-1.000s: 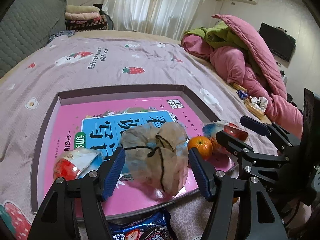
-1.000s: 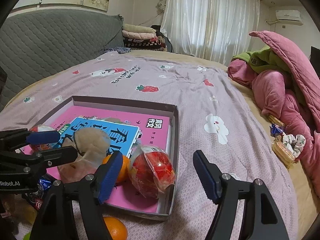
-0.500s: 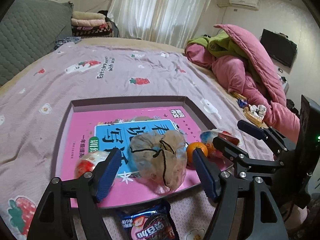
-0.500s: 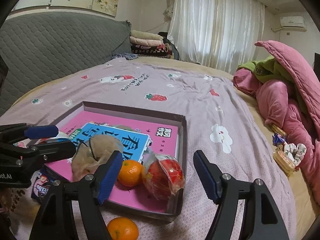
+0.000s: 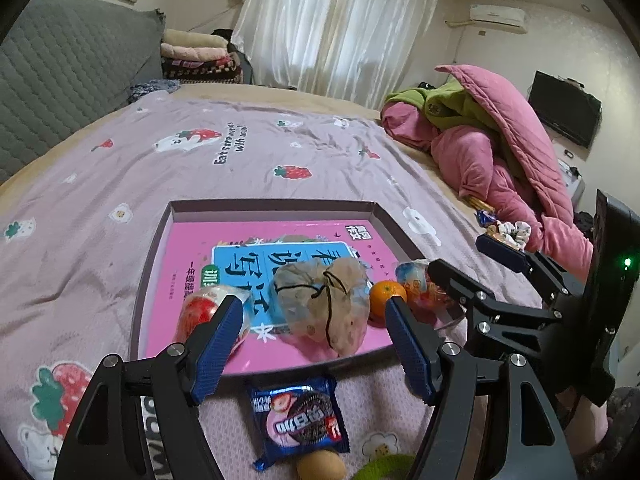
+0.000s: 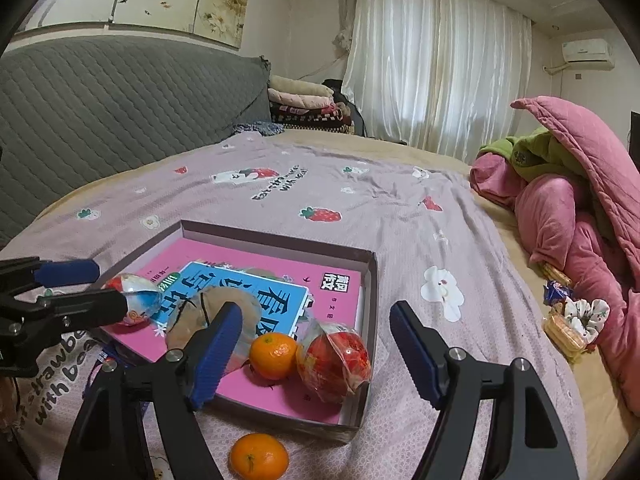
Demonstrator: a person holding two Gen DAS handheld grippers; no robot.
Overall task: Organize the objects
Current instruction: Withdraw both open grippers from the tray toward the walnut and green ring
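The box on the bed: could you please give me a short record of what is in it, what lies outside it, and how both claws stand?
box: shallow open box on the bedsheet
in box: pink book, tied bag, orange, wrapped red fruit, second wrapped red fruit
outside box: loose orange, cookie packet
left claw: open, empty, over the near edge of the box
right claw: open, empty, over the near right corner

Bed sheet (image 5: 280, 152) prints "Eat strawberries with bear", partly blurred; pink book (image 6: 276, 280) in the box and cookie packet (image 5: 300, 420) carry unreadable upside-down Chinese characters.
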